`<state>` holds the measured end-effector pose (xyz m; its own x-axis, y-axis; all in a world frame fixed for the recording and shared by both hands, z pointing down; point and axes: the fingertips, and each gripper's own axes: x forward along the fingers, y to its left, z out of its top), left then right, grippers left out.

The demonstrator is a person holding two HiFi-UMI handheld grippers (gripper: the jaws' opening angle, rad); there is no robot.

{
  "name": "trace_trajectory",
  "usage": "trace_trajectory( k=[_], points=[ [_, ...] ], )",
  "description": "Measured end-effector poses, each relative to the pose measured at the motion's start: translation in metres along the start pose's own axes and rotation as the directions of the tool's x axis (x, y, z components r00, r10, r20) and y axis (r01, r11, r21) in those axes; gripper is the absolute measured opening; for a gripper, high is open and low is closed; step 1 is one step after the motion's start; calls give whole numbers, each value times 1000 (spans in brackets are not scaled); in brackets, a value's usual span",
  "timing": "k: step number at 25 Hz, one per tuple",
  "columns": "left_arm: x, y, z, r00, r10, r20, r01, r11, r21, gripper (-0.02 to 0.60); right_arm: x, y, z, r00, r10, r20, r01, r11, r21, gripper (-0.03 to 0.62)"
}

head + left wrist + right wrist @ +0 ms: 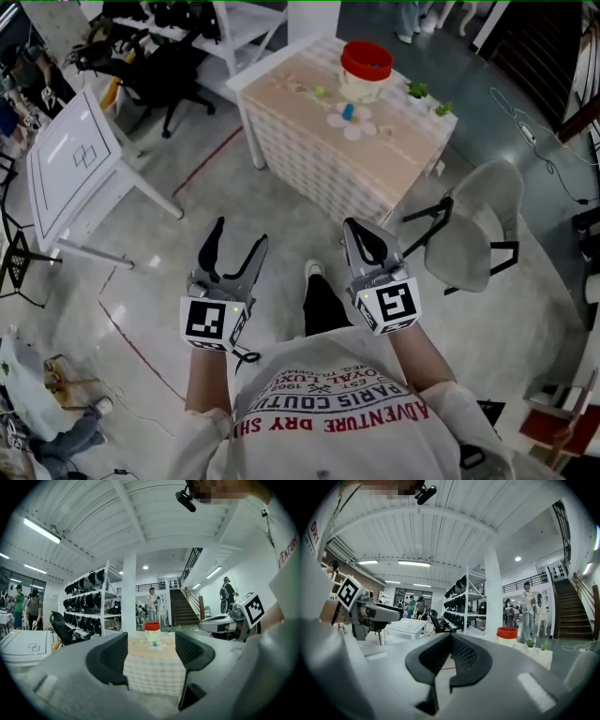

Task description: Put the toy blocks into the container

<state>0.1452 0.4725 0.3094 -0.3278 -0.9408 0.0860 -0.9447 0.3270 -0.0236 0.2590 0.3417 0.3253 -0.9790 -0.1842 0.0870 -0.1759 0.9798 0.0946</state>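
The container [366, 67] stands upright at the far part of the table [291, 98], mouth up. It is a round tub w/ a red rim and a pale body, so its long axis is vertical. Just in front of it a blue block [348, 112] lies on a white flower-shaped mat [362, 127]. It looks a bit longer toward the tub than across, but it is too small to be sure. A small green block [321, 93] sits on the tabletop left of the tub, apart from it; its direction I cannot tell. Small green plants [418, 90] are near the table's right edge.

Both your grippers are well apart from the table, close to your body. Your left gripper [239, 234] has its fingers spread, nothing btw them. Your right gripper [356, 230] has its fingers pressed together on nothing. A grey chair [473, 230] stands right of it.
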Motion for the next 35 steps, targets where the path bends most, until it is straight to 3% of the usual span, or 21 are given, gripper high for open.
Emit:
trace_trajectory(
  k=[9, 16, 27, 32, 35],
  points=[
    [127, 54, 22, 999, 50, 7, -51, 998, 25, 315, 124, -86, 17, 997, 68, 46, -68, 998, 1, 3],
    [246, 83, 24, 998, 55, 4, -55, 998, 20, 315, 201, -169, 12, 998, 57, 38, -57, 998, -11, 2],
    [385, 119, -7, 991, -92, -92, 94, 995, 18, 316, 278, -250, -22, 997, -63, -45, 65, 997, 46, 2],
    [458, 151, -21, 971, -189, -145, 195, 980, 27, 316, 318, -290, -33, 982, -175, -69, 180, 981, 71, 2],
    [498, 169, -27, 944, -282, -173, 290, 957, 22, 315, 340, -310, -41, 958, -267, -108, 276, 957, 85, 3]
  ],
)
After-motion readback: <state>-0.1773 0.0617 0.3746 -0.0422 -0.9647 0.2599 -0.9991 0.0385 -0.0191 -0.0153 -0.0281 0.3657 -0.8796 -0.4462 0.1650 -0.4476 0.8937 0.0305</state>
